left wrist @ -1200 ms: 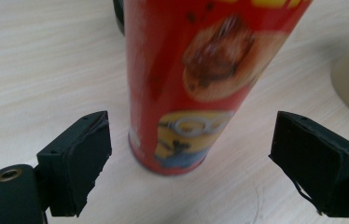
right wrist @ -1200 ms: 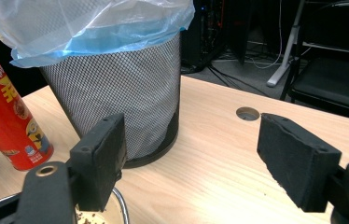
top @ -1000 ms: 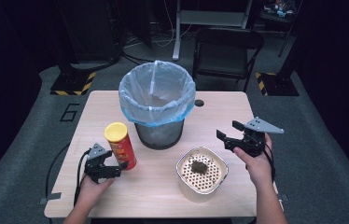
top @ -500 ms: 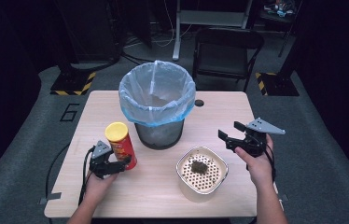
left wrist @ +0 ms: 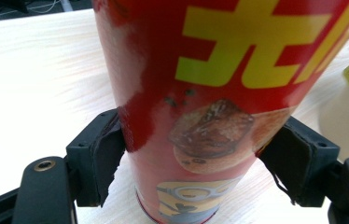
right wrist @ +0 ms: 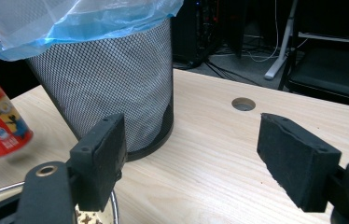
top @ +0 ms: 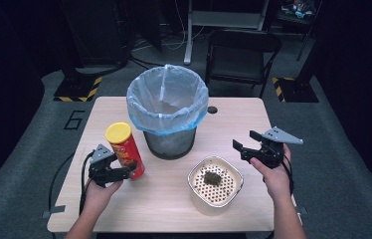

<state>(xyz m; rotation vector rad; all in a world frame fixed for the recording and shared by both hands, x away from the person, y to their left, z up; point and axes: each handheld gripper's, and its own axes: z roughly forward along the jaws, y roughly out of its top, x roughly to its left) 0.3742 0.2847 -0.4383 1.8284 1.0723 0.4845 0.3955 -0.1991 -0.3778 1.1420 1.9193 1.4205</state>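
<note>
A red chip can [top: 123, 146] with a yellow lid leans slightly, just off the table at the left. My left gripper [top: 133, 169] is shut on its lower part. Its jaws have just been closing, and in the left gripper view both pads [left wrist: 109, 154] press the can [left wrist: 210, 84] from either side. My right gripper [top: 238, 148] hovers open over the table's right side, nothing between its pads [right wrist: 298, 163]. A white bowl [top: 234, 172] with a perforated insert and dark scraps sits front centre, left of the right gripper.
A mesh waste bin [top: 169, 142] lined with a blue-rimmed clear bag stands mid-table, right of the can, and is close in the right gripper view [right wrist: 112, 84]. A round cable hole [right wrist: 243, 103] lies behind it. A folding chair [top: 241, 55] stands beyond the table.
The left gripper's jaws closed onto the chip can and raised it a little off the table, leaning it. The right gripper stayed where it was.
</note>
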